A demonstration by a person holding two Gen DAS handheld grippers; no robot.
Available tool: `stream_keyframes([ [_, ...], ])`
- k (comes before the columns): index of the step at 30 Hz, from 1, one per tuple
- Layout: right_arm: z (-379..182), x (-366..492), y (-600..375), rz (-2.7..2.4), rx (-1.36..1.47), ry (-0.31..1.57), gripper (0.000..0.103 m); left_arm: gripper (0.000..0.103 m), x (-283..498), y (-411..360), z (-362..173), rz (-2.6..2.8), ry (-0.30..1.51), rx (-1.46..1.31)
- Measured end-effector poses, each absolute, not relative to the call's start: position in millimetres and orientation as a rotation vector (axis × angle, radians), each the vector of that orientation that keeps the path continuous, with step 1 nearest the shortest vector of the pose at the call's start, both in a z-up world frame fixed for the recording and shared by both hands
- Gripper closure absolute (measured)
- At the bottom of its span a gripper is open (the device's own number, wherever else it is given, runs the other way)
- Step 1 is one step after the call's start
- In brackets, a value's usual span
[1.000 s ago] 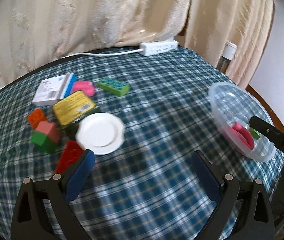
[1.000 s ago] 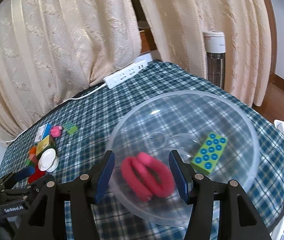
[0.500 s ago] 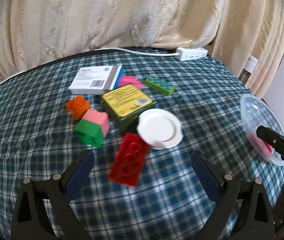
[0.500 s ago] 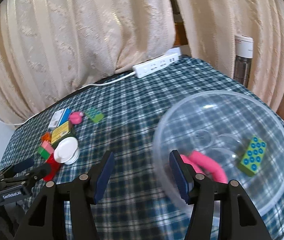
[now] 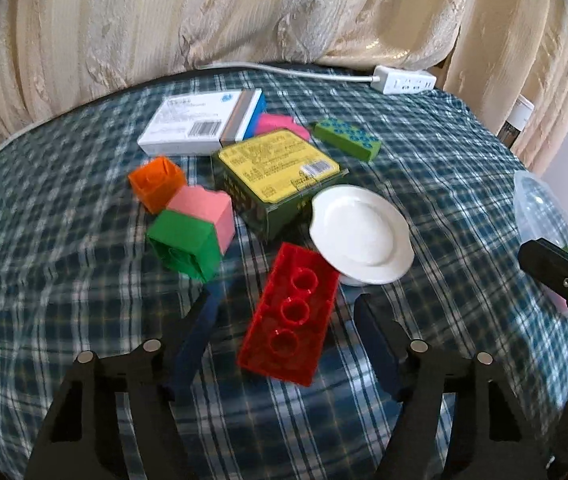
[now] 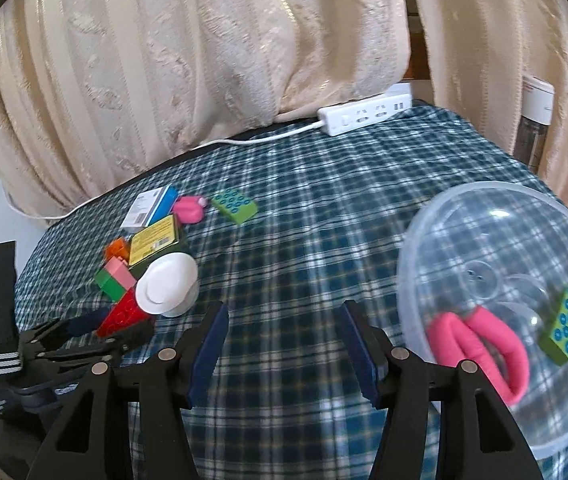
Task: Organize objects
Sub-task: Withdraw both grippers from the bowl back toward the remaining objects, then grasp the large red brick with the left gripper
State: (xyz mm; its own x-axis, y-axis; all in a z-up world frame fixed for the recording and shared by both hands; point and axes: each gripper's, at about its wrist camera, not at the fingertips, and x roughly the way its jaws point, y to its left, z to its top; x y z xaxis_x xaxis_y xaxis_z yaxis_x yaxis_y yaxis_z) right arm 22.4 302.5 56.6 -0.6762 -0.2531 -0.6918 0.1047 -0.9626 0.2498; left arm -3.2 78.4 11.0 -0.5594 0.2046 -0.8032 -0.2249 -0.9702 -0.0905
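Red brick (image 5: pixel 292 316) is seen flat on the checked cloth (image 5: pixel 63 280), between the closing jaws of the left gripper (image 5: pixel 288 322), whose pads are not yet pressed on it. Just beyond it, a white dish (image 5: pixel 360 234), a yellow-lidded box (image 5: pixel 279 168) and green, pink and orange blocks are clustered. Right gripper (image 6: pixel 284 338) is held apart and empty, left of the clear bowl (image 6: pixel 484 208), in which a pink ring (image 6: pixel 480 344) and a green brick (image 6: pixel 564 330) are kept
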Motion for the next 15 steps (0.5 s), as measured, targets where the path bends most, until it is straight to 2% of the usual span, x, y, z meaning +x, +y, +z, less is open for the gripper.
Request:
stream_keyframes([
  [4,54,15,293,-2.657,1.171,-0.277,0.042,0.04,-5,79,10,2.585,0.035,-1.309],
  [9,52,7,279,-2.616,1.184,-0.25,0.042,0.066,-3,77,12,2.602,0.048,-1.3],
  [10,52,6,275,-2.606,1.186,-0.241,0.042,0.069,-3,75,12,2.602,0.038,-1.303],
  [15,51,-1,260,-2.566,1.195,-0.208,0.042,0.07,0,65,15,2.621,-0.005,-1.304],
])
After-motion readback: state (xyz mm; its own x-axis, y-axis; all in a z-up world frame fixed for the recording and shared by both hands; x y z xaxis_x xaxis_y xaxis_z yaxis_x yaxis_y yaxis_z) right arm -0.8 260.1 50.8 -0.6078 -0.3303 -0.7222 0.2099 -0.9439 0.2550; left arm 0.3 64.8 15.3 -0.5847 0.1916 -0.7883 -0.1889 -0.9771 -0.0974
